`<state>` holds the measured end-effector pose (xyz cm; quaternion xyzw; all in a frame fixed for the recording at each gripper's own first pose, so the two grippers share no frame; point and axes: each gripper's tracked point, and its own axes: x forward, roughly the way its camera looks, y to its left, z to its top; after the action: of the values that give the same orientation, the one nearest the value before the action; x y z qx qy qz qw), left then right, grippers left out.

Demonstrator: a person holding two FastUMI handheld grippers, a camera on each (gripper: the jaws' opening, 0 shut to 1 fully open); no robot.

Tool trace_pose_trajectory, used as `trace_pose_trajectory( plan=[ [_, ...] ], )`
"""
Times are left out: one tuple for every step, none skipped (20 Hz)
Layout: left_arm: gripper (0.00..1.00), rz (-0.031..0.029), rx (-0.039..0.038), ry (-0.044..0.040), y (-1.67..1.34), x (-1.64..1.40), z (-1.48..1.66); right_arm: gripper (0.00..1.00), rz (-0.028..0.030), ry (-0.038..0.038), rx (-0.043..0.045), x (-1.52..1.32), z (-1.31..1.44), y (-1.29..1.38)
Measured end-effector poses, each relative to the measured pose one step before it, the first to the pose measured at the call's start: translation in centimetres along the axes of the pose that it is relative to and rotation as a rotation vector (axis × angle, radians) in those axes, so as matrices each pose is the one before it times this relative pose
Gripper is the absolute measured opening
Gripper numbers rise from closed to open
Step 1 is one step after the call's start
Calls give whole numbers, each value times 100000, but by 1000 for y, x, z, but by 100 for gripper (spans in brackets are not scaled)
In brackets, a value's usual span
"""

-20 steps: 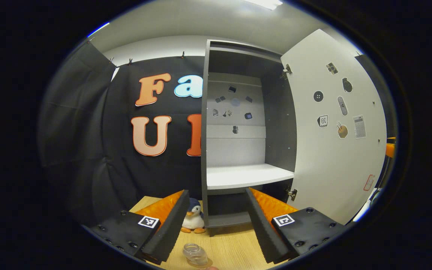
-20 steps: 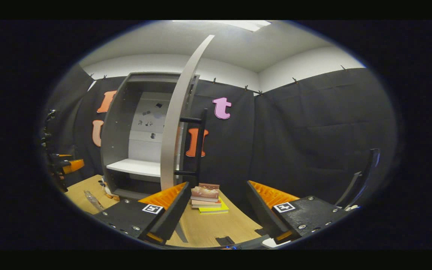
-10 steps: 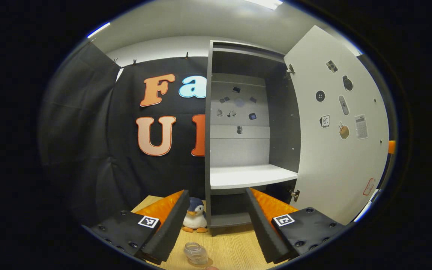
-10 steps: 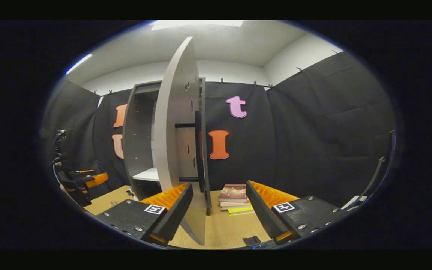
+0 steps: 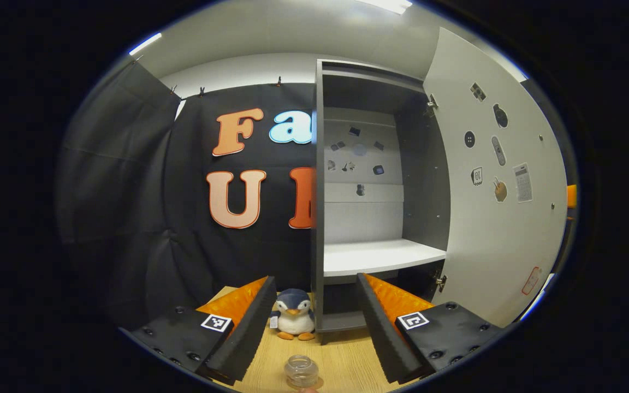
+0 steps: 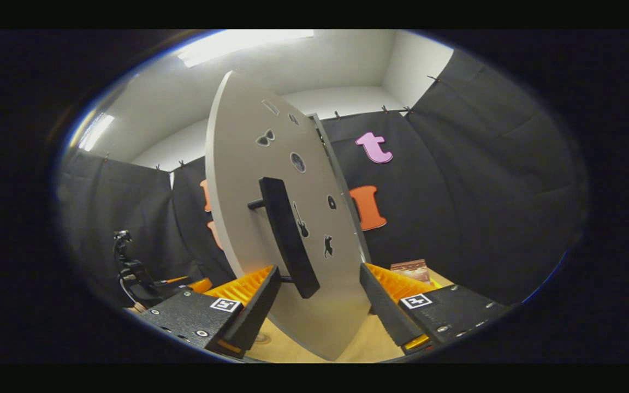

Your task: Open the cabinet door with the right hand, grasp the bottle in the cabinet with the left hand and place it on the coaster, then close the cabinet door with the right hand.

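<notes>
In the left gripper view the grey cabinet [image 5: 317, 218] stands open with a bare white shelf [image 5: 380, 256]. Its door [image 5: 500, 234] is swung out to the right. A clear bottle [image 5: 301, 371] stands upright on the wooden table [image 5: 342, 360], just below my open left gripper [image 5: 314, 333], which holds nothing. Whether a coaster lies under the bottle, I cannot tell. In the right gripper view the door's outer face [image 6: 238, 164] is close in front. The lower end of its black bar handle [image 6: 287, 240] hangs between the fingers of my open right gripper [image 6: 317, 308].
A plush penguin [image 5: 292, 319] sits on the table against the cabinet's left foot. Stacked books [image 6: 410, 267] lie behind the door, to the right. The left gripper [image 6: 145, 278] shows far left in the right gripper view. Black cloth walls surround the table.
My right gripper has swung round to the door's outer face and closed in on the handle. The door has turned slightly toward the cabinet. The left gripper shifted a little left.
</notes>
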<state>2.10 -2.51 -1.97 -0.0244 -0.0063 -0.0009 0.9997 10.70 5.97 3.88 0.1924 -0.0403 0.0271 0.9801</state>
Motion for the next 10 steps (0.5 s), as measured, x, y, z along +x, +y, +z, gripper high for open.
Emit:
trace_pose_trajectory(
  plan=[
    [95, 644, -311, 184, 582, -4, 7, 92, -740, -227, -478, 649, 24, 82],
    [95, 895, -241, -92, 609, -153, 12, 92, -896, -255, -1063, 645, -152, 268],
    [95, 994, -332, -290, 531, -140, -27, 92, -1271, -550, -975, 513, -59, 169],
    [95, 836, -263, -61, 657, -11, 47, 92, -652, -100, -1325, 601, -92, 128],
    [95, 1000, -246, -116, 962, 397, 137, 92, 58, 562, -1366, 454, -274, 425],
    [95, 824, -103, 249, 619, 52, -108, 92, 1083, 302, -1608, 454, -111, 671],
    [95, 771, -170, 407, 526, 97, -199, 92, 1101, 800, -1953, 377, -273, 822],
    [95, 576, -193, 375, 573, 162, -141, 92, 963, 407, -2074, 487, -94, 881],
    [95, 734, -120, 173, 568, 180, -164, 92, 581, 299, -2336, 527, -254, 1005],
    [95, 566, -279, 112, 506, 173, -87, 100, 271, 273, -3205, 510, -305, 1096]
  ],
)
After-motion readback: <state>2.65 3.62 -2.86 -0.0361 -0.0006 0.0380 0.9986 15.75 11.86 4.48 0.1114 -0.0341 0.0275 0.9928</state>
